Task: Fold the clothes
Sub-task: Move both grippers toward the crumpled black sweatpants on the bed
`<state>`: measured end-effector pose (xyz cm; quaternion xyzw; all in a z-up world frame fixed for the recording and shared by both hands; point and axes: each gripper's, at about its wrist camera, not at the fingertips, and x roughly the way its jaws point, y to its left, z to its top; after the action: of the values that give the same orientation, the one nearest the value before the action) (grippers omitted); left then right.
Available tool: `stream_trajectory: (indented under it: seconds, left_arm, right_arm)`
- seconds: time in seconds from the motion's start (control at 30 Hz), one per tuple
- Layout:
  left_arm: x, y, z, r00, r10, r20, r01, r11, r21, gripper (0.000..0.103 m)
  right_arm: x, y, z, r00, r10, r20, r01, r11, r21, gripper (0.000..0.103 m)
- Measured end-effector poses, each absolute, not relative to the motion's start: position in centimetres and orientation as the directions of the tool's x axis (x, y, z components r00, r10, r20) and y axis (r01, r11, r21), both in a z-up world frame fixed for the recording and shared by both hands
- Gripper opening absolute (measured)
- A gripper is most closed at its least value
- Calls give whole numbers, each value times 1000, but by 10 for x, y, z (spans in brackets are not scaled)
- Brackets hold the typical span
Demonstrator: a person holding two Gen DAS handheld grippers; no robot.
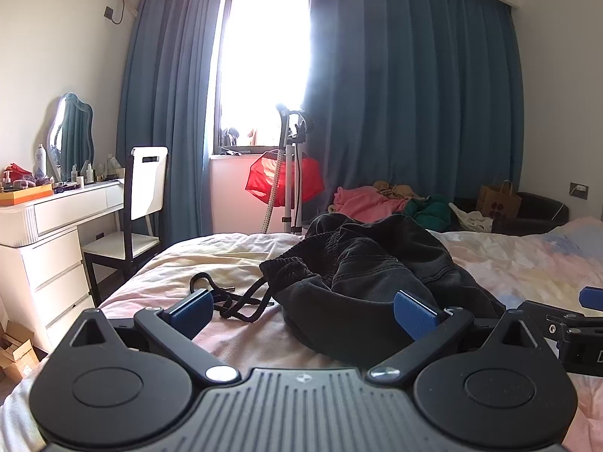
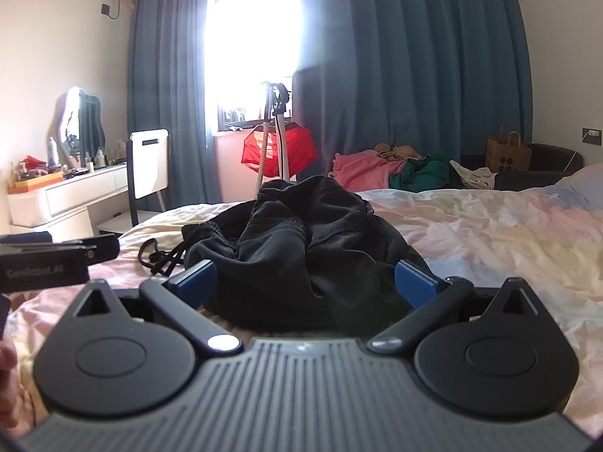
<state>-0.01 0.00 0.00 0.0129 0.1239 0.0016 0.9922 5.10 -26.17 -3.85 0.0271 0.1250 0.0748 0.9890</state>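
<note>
A crumpled black garment with a ribbed waistband and a black drawstring lies in a heap on the bed. My left gripper is open, low over the bed, its right pad at the garment's near edge. It holds nothing. In the right wrist view the same garment fills the gap between my open right gripper pads, touching or just beyond them. The right gripper shows at the right edge of the left wrist view; the left gripper shows at the left edge of the right wrist view.
A pile of pink, tan and green clothes lies at the bed's far side. A white dresser with a mirror and a chair stand left. A garment steamer with a red garment stands by the window. A paper bag is far right.
</note>
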Motion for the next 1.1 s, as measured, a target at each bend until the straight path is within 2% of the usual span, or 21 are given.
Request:
stream_trajectory:
  seconds: [0.13,0.27,0.37,0.67,0.97,1.0,1.1]
  left_arm:
    - [-5,-2,0,974,12,-227,-8,1000,19,103]
    - [1,3,1,963,5,-269,-4,1000,2,103]
    - [-6,5,1,967,0,-254,-2,1000,-4,103]
    - [-3,10,-4,961,5,-276,-10,1000,-18,103]
    - [-5,5,-4,967,11,-253,-6,1000,20,103]
    - [-6,5,-3,968,10,-251,-4,1000,25,103]
    - [-6,4,-3,969,19,-244,-12,999,30,102]
  right_arm:
    - [50,-263,-38,960,152,-236,-140,988,68,103]
    - [48,-261,-37,963,148,-226,-135,988,69,103]
    - [41,-264,-34,964,181,-195,-164,982,98,103]
    - [43,-264,-38,965,161,-207,-140,984,114,103]
    - [44,-263,-40,963,177,-204,-159,982,103,103]
    - [44,-263,-40,963,178,-204,-160,982,101,99]
    - [43,-261,-40,964,174,-201,-159,983,88,99]
